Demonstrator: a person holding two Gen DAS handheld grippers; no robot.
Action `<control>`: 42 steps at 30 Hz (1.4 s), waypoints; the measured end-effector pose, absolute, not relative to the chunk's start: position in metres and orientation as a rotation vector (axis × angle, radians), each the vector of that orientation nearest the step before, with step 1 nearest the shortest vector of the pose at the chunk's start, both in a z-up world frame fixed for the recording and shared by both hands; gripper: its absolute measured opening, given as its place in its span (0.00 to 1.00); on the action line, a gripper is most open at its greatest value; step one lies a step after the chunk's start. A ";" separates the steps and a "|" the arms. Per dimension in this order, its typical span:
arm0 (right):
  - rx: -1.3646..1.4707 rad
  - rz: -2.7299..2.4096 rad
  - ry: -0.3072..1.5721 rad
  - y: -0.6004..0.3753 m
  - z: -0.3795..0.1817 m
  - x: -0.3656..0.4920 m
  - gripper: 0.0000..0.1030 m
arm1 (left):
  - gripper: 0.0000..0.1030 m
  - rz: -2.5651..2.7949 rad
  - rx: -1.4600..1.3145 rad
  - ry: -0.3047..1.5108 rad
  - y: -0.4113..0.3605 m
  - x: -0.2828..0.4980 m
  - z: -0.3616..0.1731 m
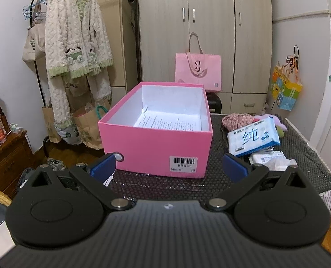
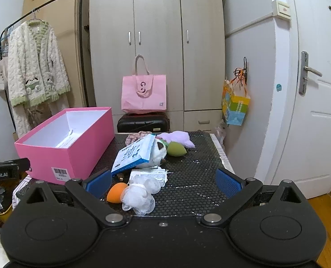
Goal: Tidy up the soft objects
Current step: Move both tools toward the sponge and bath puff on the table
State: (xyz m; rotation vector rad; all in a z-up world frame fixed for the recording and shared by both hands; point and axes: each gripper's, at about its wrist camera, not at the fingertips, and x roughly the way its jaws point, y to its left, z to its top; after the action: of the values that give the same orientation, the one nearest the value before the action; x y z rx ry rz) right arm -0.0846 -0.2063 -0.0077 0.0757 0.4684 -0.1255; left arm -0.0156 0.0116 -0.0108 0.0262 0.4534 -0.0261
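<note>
Left gripper (image 1: 168, 164): jaws wide apart, nothing between pads. Aimed at near end wall of pink box (image 1: 154, 149), which sits straight ahead, just beyond the tips, centred btw them. Box open on top, white inside, only a printed sheet (image 1: 165, 120) on its floor. Barcode label (image 1: 183, 164) on the near wall, low right.

Right gripper (image 2: 163, 179): jaws also fully apart, clamped on nothing. White mesh bath pouf (image 2: 139, 195) low btw the fingers, nearer the left blue pad (image 2: 98, 182), not touching either pad as far as visible. Orange sponge (image 2: 116, 192) touching the pouf's left side, just beside that left pad. Flat white packet (image 2: 148, 175) just behind the pouf.

Farther ahead, roughly on the gap's centre line: blue-white tissue pack (image 2: 134, 154) tilted up, leaning on a panda plush (image 2: 158, 153). Green sponge (image 2: 175, 148) just right of the plush. Purple plush (image 2: 176, 138) behind it, floral fabric piece (image 2: 136, 137) at far edge. All on black honeycomb mat (image 2: 194, 178), well right of the box. Right half of the gap over bare mat.

From left view: tissue pack (image 1: 253, 139) and pile right of the box, beyond the right finger, outside the gap.

Bkgd: wardrobe (image 2: 156, 44), pink tote (image 2: 144, 93) on a black suitcase (image 2: 143, 122), fleece robe (image 1: 76, 35) on a rack, door (image 2: 317, 89) at right.
</note>
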 end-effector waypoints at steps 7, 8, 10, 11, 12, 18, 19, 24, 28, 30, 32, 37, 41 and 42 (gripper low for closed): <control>0.063 -0.123 0.480 -0.204 -0.009 -0.087 0.98 | 1.00 -0.033 0.045 0.479 0.009 -0.016 -0.019; 0.061 -0.121 0.482 -0.203 -0.009 -0.087 0.98 | 1.00 -0.034 0.047 0.482 0.009 -0.017 -0.020; 0.059 -0.116 0.488 -0.203 -0.011 -0.087 0.98 | 1.00 -0.038 0.051 0.490 0.009 -0.018 -0.022; 0.058 -0.114 0.492 -0.203 -0.011 -0.087 0.98 | 1.00 -0.039 0.053 0.495 0.009 -0.017 -0.022; 0.058 -0.112 0.497 -0.203 -0.012 -0.087 0.98 | 1.00 -0.041 0.052 0.501 0.009 -0.017 -0.022; 0.081 -0.105 0.518 -0.207 -0.016 -0.088 0.98 | 1.00 -0.059 0.048 0.528 0.010 -0.017 -0.027; 0.084 -0.103 0.519 -0.207 -0.017 -0.089 0.98 | 1.00 -0.058 0.051 0.530 0.010 -0.017 -0.027; 0.105 -0.078 0.536 -0.211 -0.020 -0.090 0.99 | 1.00 -0.067 0.066 0.534 0.008 -0.019 -0.027; 0.104 -0.083 0.542 -0.210 -0.022 -0.090 0.99 | 1.00 -0.073 0.080 0.534 0.008 -0.019 -0.028; 0.108 -0.085 0.543 -0.211 -0.023 -0.090 0.99 | 1.00 -0.075 0.077 0.539 0.009 -0.018 -0.028; 0.114 -0.091 0.542 -0.212 -0.024 -0.090 1.00 | 1.00 -0.082 0.074 0.547 0.009 -0.017 -0.028; 0.118 -0.071 0.558 -0.215 -0.026 -0.088 1.00 | 1.00 -0.083 0.075 0.548 0.010 -0.018 -0.029; 0.090 -0.067 0.570 -0.214 -0.026 -0.087 1.00 | 1.00 -0.090 0.093 0.544 0.009 -0.018 -0.028; 0.081 -0.068 0.573 -0.214 -0.026 -0.086 1.00 | 1.00 -0.090 0.102 0.541 0.008 -0.018 -0.028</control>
State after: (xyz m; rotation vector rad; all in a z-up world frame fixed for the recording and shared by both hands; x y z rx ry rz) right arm -0.0864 -0.2137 -0.0257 0.0808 0.5735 -0.0679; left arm -0.0183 0.0080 -0.0277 0.1018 0.5412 -0.0905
